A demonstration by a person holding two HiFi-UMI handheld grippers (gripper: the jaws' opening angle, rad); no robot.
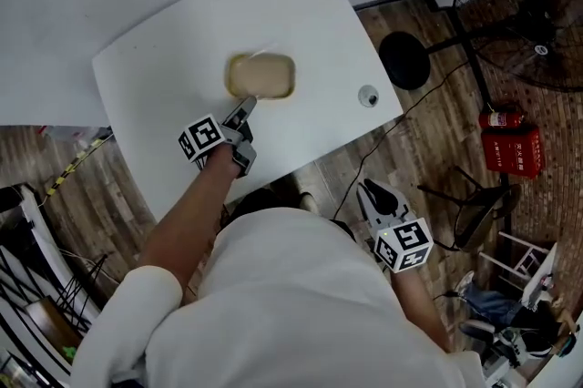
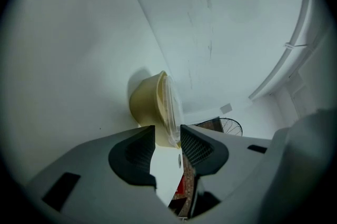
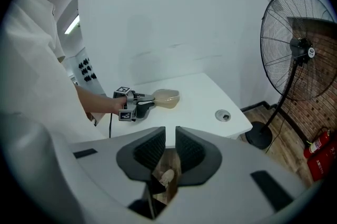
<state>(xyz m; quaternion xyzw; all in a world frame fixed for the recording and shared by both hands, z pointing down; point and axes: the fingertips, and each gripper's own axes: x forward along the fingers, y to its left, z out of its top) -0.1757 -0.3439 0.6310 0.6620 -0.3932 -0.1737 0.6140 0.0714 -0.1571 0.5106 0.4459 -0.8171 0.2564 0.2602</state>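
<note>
The left gripper reaches over the near side of the white table. Its jaws stand narrow, closed on the near rim of the container; both tips look to touch that rim. The container is a beige tub with 1 clear lid and sits near the middle of the table, just beyond the jaws. The lid is on, and what lies inside cannot be told.

Bare tabletop lies all round the tub, widest to the far left. To its right, near the table's right edge, sits 1 small round cable hole, well apart from the tub.

The right gripper hangs off the table, past its near right edge and above the wooden floor. Its jaws are almost together with nothing between them.

Farther right on the floor stand a black fan and a red fire extinguisher.
</note>
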